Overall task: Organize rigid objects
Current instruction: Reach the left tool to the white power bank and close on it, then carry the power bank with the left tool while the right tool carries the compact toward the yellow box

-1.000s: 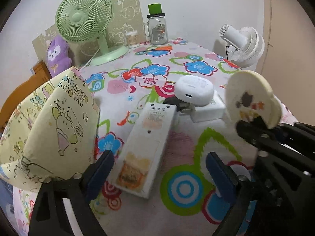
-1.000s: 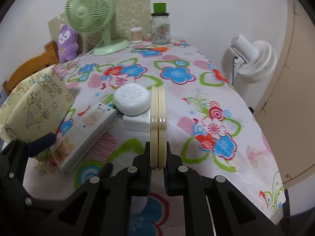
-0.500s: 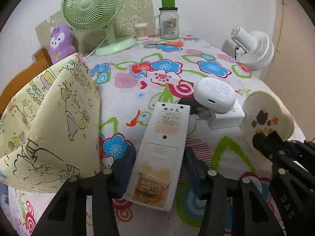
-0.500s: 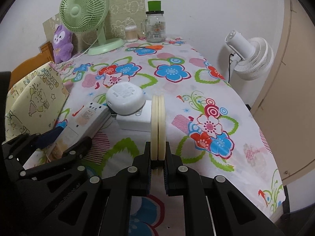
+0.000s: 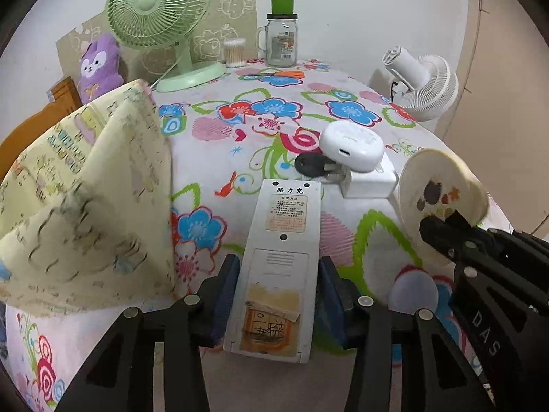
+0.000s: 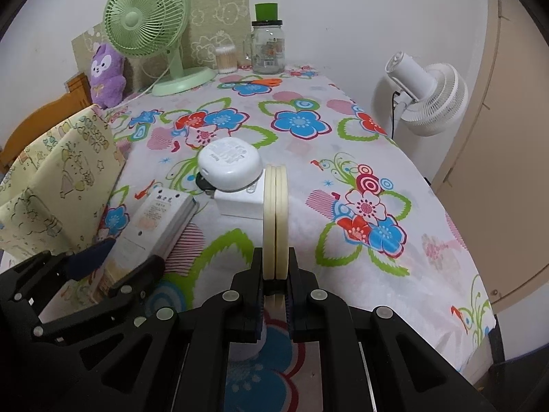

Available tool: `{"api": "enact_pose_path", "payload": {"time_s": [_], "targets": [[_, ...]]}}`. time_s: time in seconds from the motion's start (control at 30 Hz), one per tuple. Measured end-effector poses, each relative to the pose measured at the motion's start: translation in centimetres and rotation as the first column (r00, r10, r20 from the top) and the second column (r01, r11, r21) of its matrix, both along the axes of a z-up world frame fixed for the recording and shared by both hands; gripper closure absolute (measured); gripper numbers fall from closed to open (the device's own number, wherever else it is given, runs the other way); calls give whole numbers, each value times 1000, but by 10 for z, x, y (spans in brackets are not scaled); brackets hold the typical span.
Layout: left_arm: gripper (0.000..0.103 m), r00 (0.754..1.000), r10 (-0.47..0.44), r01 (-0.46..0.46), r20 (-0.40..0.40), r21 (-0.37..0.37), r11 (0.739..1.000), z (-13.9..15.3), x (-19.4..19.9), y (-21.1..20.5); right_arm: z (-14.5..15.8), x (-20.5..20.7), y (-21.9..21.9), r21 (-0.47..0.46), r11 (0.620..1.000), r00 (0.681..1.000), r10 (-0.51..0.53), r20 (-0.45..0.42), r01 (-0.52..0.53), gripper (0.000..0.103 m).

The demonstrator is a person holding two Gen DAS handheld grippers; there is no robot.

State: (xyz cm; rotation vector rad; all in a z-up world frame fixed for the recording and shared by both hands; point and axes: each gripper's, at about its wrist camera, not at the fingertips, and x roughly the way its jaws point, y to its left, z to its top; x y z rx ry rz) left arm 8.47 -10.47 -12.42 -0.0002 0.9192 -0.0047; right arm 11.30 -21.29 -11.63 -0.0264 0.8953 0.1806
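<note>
Left tool (image 5: 276,295): its jaws are closing on the white remote control (image 5: 278,261), which lies between them face down, battery cover up, near the front edge of the counter (image 6: 308,158); the blue pads sit against the remote's two long sides, though whether they press firmly cannot be judged from this angle. Right tool (image 6: 275,274): closed on a round cream compact (image 6: 275,213), held upright on its edge above the counter, toward the front right; the left wrist view shows a printed figure on its flat face. Just beyond the remote's far end, toward the middle of the counter, a white oval case (image 5: 351,146) rests on top of a white charger block (image 5: 369,180), with a dark round item (image 5: 310,164) touching the block on its left. A yellow printed cloth bag (image 5: 85,206) stands along the left edge. At the back edge stand a green desk fan (image 6: 151,24), a purple plush toy (image 6: 104,75), a tub of cotton swabs (image 6: 225,58) and a glass jar with a green cap (image 6: 268,43); orange scissors (image 6: 260,82) lie in front of the jar. A white fan (image 6: 425,96) stands off the counter's right edge.
</note>
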Motion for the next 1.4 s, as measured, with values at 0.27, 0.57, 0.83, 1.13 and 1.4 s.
{"api": "enact_pose_path", "payload": {"time_s": [0.27,0.57,0.83,1.13,1.4], "targets": [[56,1000,-10,10,11,-3,1000,9,-16,3,7,-14,8,-4,1000,1000,2,18,-2,91],[56,999,-28,28,20,2,1000,23,-25,4,20,-26,10,-6,1000,999,-21,24,21,91],[57,998,-44,44,46,-3,999,44,-31,6,41,-34,10,0,999,998,-39,51,39,91],[57,994,-66,63,92,40,997,71,-28,7,67,-35,14,-10,999,996,-37,85,38,91],[57,992,-70,66,106,40,997,89,-19,11,87,-25,18,-13,999,995,-33,95,35,91]]}}
